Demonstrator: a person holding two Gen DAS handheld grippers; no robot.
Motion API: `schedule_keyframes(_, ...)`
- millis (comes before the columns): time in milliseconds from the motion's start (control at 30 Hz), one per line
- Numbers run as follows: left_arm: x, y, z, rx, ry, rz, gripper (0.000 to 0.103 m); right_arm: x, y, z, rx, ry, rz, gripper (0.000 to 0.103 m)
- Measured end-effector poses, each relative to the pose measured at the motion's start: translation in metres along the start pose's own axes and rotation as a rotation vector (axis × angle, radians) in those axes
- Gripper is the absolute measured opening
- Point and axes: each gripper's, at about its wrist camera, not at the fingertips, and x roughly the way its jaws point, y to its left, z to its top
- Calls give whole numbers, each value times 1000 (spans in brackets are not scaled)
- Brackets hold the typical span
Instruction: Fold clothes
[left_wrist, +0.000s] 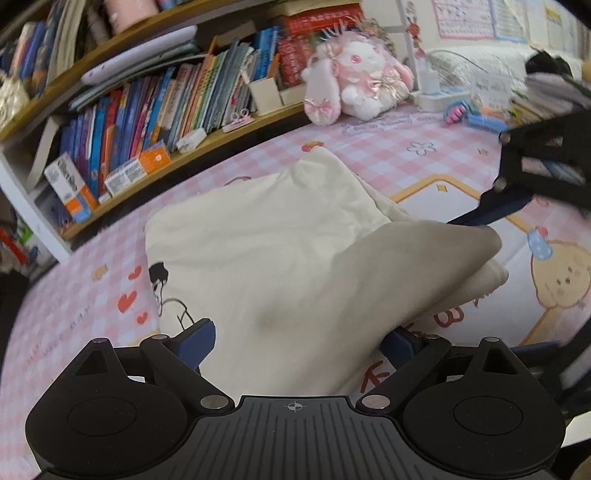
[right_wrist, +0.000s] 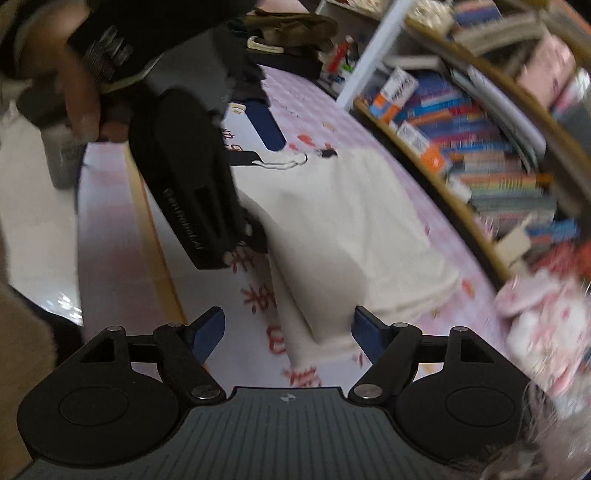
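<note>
Cream T-shirt (left_wrist: 280, 236), partly folded, lies on the pink checked mat (left_wrist: 424, 147). Left gripper (left_wrist: 299, 341): jaws spread wide, a raised fold of cloth between them, pads not pressing. Right gripper (right_wrist: 290, 332): jaws wide apart, nothing gripped. Beyond: plush rabbit (left_wrist: 354, 81), bookshelf (left_wrist: 155, 107)

Pink checked tablecloth (left_wrist: 369, 147), cream garment (left_wrist: 266, 240), plush rabbit (left_wrist: 354, 85)
</note>
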Motion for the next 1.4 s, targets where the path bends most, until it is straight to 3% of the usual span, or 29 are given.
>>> schedule_keyframes(100,-2,-1,-7,-11,-2,-7,96,11,9,1,-74,0,-60,68)
schedule_keyframes(200,-3,-8,-19,43,-1,3,96,20,13,-2,-128,5,-103,57)
schedule_keyframes(500,-3,-10,-52,231,-11,179,96,20,18,-3,-178,-58,-282,35)
schedule_keyframes(633,-3,-4,-65,389,-34,281,96,14,19,3,-222,-77,-336,35)
schedule_keyframes(800,-7,5,-85,565,-89,308,93,16,20,5,-256,-47,-335,31)
schedule_keyframes(933,-10,7,-93,657,-118,251,61,16,23,4,-245,-2,-300,18)
schedule_keyframes(1067,-10,3,-100,712,-122,185,23,19,21,7,-191,49,-273,15)
schedule_keyframes(1133,-11,2,-101,705,-107,145,10,20,20,10,-150,74,-265,14)
schedule_keyframes(1400,-35,21,-90,607,-115,34,5,11,31,16,-95,134,-253,12)
